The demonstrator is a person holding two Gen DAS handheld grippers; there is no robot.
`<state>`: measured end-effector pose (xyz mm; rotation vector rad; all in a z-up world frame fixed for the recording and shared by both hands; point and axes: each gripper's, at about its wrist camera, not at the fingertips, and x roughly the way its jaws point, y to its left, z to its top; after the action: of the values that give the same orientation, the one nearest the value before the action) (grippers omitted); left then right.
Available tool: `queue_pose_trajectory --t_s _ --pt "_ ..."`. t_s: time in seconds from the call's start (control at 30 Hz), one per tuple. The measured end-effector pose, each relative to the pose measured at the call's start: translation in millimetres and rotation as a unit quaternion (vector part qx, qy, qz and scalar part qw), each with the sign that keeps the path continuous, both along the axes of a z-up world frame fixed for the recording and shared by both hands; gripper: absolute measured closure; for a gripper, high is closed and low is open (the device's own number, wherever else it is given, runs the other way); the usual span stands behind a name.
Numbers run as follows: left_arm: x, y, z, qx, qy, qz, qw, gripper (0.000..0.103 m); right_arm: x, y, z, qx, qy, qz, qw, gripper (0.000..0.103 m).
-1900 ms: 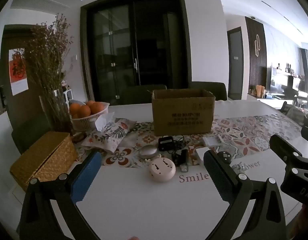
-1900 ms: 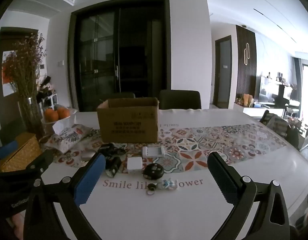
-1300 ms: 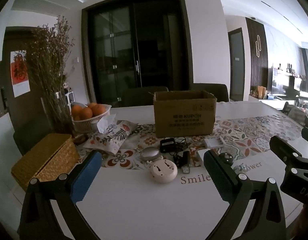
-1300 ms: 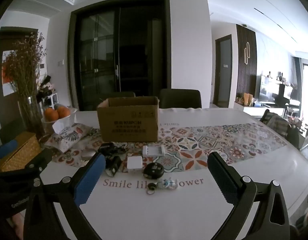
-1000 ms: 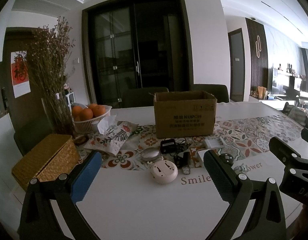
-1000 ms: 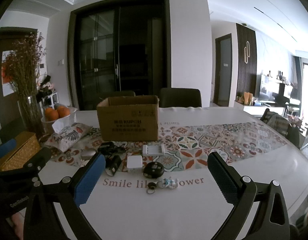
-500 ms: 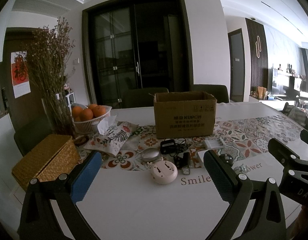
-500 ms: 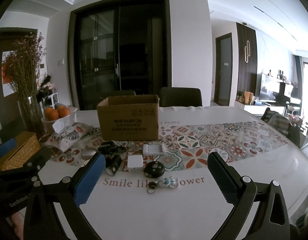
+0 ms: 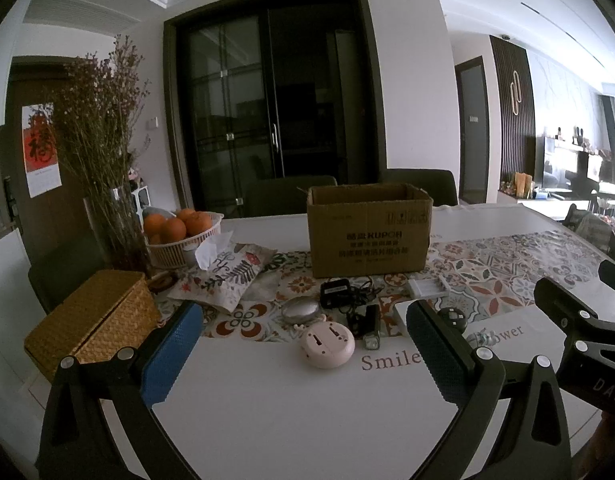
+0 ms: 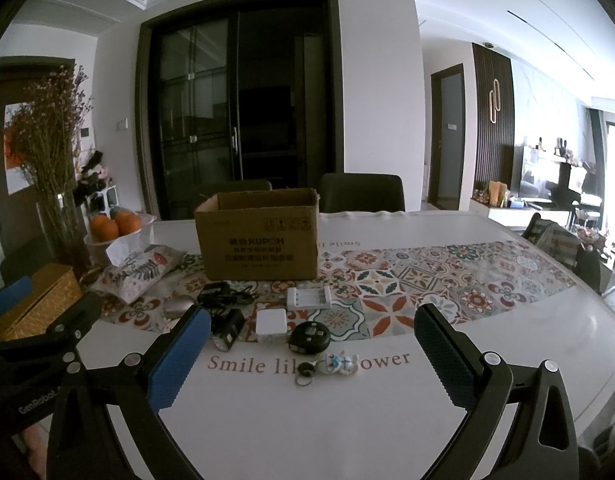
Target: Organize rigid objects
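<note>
Both grippers, left gripper (image 9: 303, 354) & right gripper (image 10: 313, 354), hang spread wide, holding nothing, short of the cardboard box (image 10: 259, 236). Small gadgets, e.g. pink round device (image 9: 328, 345) & white charger (image 10: 309, 297), sit in front of the box on the table (image 10: 347, 420), prob. staged for loading into its open top.

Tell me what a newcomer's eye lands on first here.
The open cardboard box standing mid-table on the patterned runner, with small gadgets scattered before it, including a round pink device. At the left, a basket of oranges beside tall dried flowers.
</note>
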<state>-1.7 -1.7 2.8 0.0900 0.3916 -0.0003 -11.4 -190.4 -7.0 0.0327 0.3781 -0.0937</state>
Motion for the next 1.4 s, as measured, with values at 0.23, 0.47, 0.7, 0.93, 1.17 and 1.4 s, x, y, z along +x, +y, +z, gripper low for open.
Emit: queue_pose_trajectory --t_s 0.23,0.47,0.7,0.93,1.17,1.4 --pt "-0.6 -0.7 -0.3 0.0 0.0 -0.001 1.0 0.0 0.2 2.2 -1.8 0.0 0.001 0.001 1.0 0.0" --pt "-0.5 -0.5 -0.3 0.0 0.001 -0.001 1.0 0.0 0.5 1.6 -1.4 0.001 0.002 0.001 1.0 0.0" --pt "-0.5 -0.4 -0.4 0.0 0.0 -0.001 1.0 0.0 1.0 1.7 -1.9 0.0 0.002 0.001 1.0 0.0" --pt "-0.5 -0.3 -0.3 0.0 0.001 -0.001 1.0 0.0 0.9 0.6 -0.6 0.001 0.002 0.001 1.0 0.0" --pt "-0.9 0.1 -0.8 0.0 0.002 -0.001 1.0 0.0 -0.2 3.2 -3.6 0.001 0.004 0.0 1.0 0.0" --pt "3.6 1.3 -7.7 -0.004 0.019 -0.002 0.9998 0.0 1.6 4.1 -8.6 0.003 0.01 -0.003 1.0 0.0"
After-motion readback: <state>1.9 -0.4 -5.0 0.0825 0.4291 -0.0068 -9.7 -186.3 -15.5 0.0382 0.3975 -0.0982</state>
